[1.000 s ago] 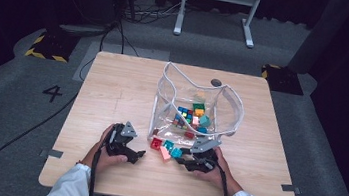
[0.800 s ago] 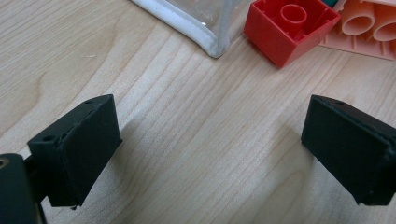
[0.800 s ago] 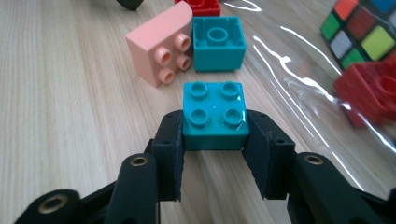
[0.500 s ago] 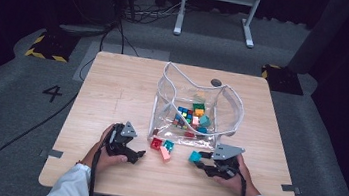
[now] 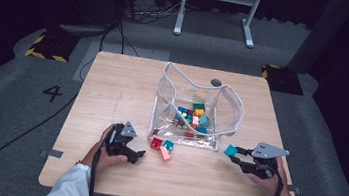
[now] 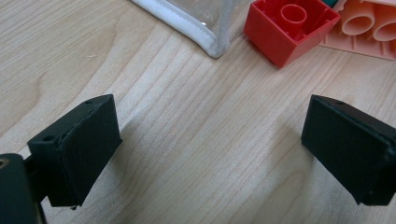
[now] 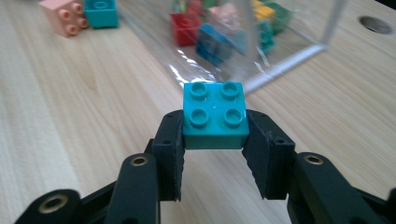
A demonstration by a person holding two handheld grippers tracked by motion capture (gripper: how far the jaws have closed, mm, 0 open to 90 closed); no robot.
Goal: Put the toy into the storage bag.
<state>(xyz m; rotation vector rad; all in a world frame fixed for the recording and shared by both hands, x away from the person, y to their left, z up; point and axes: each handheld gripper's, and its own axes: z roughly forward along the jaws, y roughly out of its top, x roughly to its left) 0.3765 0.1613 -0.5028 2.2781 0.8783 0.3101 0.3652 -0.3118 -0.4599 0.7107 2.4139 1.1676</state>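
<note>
My right gripper [image 5: 234,154] is shut on a teal four-stud brick [image 5: 230,150] [image 7: 215,116], held above the table to the right of the clear bag [image 5: 196,113]; its jaws press the brick's two sides. My left gripper [image 5: 136,155] [image 6: 210,154] rests open near the table's front left, its jaws wide apart over bare wood. Just beyond it lie a red brick [image 5: 156,143] [image 6: 290,29] with its hollow underside up and a pink brick [image 5: 165,153] [image 6: 369,32]. A second teal brick [image 5: 168,144] [image 7: 101,13] lies beside the pink brick [image 7: 64,16]. The bag holds several coloured bricks [image 5: 190,117].
The clear bag's white-trimmed corner [image 6: 210,41] lies close ahead of my left gripper. A round hole [image 5: 216,82] [image 7: 375,24] sits in the wooden table [image 5: 113,90] behind the bag. Bare wood spreads left of the bag and along the front edge.
My right gripper has carried the teal brick from the bag's front edge out to the right, rising a little. The left gripper has stayed put.
</note>
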